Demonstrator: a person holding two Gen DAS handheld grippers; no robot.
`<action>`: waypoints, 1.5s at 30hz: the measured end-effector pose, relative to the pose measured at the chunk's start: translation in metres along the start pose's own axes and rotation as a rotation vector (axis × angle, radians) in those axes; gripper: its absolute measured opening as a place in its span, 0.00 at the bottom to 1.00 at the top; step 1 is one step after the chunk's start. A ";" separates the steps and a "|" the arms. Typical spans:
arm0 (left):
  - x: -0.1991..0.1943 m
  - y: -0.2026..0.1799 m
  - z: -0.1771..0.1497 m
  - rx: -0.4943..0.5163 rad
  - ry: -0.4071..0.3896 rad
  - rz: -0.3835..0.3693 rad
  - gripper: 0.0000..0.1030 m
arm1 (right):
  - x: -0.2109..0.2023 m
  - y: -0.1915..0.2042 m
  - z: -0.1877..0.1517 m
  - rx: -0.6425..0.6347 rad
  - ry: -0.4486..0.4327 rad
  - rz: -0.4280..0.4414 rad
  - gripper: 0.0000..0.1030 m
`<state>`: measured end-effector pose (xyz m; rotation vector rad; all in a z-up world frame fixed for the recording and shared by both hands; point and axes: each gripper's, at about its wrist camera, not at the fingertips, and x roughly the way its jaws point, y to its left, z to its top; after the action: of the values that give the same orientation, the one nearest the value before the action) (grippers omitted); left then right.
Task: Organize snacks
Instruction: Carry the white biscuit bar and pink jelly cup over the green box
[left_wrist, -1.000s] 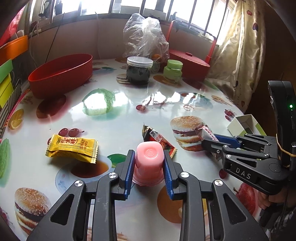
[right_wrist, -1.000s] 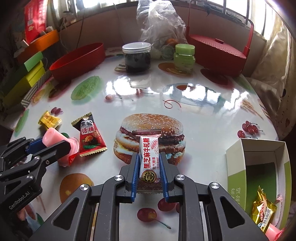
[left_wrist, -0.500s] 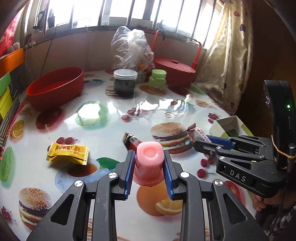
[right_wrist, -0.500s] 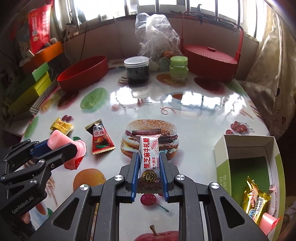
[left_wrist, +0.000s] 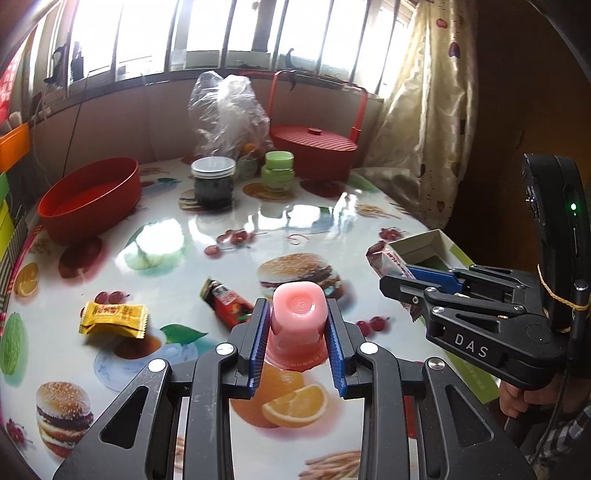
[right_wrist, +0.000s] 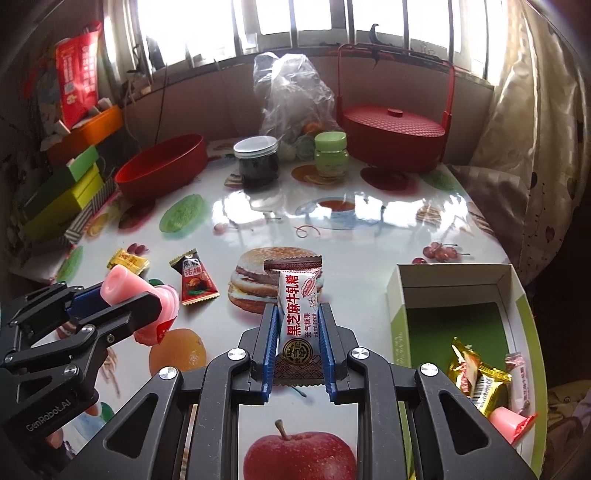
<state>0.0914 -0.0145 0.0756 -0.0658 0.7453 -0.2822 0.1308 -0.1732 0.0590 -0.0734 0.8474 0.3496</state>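
My left gripper is shut on a pink jelly cup and holds it above the table; it also shows in the right wrist view. My right gripper is shut on a white nougat candy packet, held above the table left of the green-and-white box; this packet shows in the left wrist view. The box holds several snacks. A yellow candy and a red plum packet lie on the table.
A red bowl, a dark jar, a green jar, a plastic bag and a red lidded basket stand at the back. Coloured boxes sit at the left edge. A curtain hangs right.
Both grippers have lifted and pulled back from the table with their snacks. The right gripper has come closer to the box, and more of its inside shows.
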 end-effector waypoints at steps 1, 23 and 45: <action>0.000 -0.003 0.001 0.006 0.000 -0.006 0.30 | -0.003 -0.002 -0.001 0.005 -0.004 -0.004 0.20; 0.021 -0.086 0.025 0.126 0.021 -0.172 0.30 | -0.050 -0.080 -0.024 0.127 -0.043 -0.112 0.19; 0.071 -0.134 0.031 0.160 0.110 -0.286 0.30 | -0.064 -0.137 -0.059 0.242 -0.014 -0.204 0.20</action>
<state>0.1310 -0.1645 0.0728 -0.0051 0.8201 -0.6214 0.0946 -0.3311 0.0569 0.0672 0.8544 0.0548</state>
